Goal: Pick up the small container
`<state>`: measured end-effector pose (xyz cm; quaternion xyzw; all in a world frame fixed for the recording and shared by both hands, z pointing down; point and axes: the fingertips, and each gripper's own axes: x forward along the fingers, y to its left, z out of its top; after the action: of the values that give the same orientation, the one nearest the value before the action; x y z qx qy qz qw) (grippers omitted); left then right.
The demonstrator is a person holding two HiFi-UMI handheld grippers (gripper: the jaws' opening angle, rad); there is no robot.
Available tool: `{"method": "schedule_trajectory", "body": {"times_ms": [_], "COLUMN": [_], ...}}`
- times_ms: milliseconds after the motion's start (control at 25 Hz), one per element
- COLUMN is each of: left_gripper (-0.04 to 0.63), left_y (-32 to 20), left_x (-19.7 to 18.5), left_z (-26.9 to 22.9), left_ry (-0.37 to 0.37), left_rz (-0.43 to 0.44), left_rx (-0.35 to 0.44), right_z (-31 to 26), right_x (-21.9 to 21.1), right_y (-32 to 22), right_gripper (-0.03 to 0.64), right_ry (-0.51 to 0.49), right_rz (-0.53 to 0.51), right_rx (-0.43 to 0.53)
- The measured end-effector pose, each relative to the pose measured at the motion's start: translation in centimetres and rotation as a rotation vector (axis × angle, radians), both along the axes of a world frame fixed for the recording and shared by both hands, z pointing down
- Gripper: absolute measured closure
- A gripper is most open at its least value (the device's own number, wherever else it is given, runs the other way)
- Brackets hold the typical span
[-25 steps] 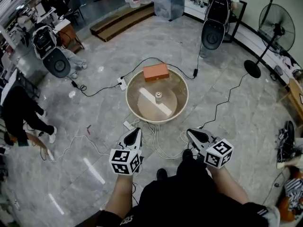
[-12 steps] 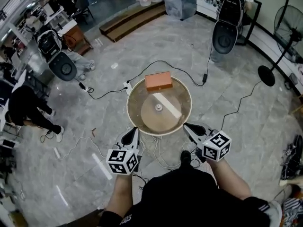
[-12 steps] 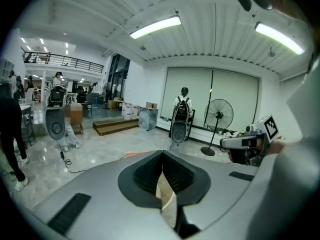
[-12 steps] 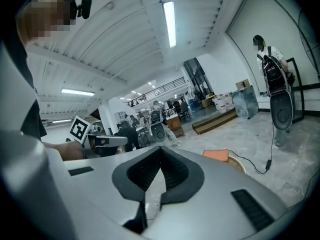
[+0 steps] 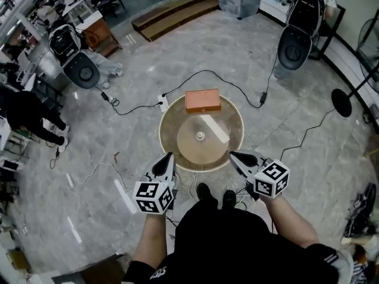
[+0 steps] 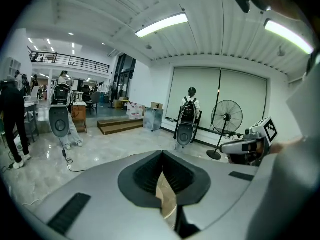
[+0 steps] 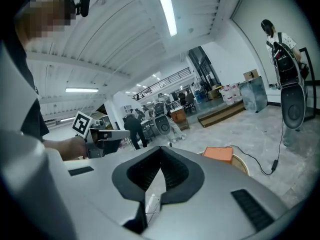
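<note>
Head view: table nearer | left gripper, right gripper jaws closed | container seemingly unmoved

Grey marble floor, wooden steps, pedestal fan, ceiling strip lights

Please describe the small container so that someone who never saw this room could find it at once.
Find the round table in the middle of the grey floor. The small container stands near its centre. It is tiny, pale and round, unlike the orange box at the far edge and the flat white strip beside it.
</note>
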<state>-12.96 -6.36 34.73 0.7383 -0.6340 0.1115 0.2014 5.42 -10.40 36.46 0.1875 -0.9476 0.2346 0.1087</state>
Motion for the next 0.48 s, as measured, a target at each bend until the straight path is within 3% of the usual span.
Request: {"method": "schedule_trajectory", "body": {"times_ms": [480], "left_gripper": [0.583], "left_y": [-7.4], "left_x": [-6.0], "left_z": [3.5], "left_ry": [0.04], "left_rz": [0.086], "left_rx": [-0.01], "right_z": [0.6], "right_x": [-9.4], "right_y": [-6.7], "right_gripper": [0.603], "right_ry": [0.007], "right_rz": [0.042], "right_rx": [-0.018]}}
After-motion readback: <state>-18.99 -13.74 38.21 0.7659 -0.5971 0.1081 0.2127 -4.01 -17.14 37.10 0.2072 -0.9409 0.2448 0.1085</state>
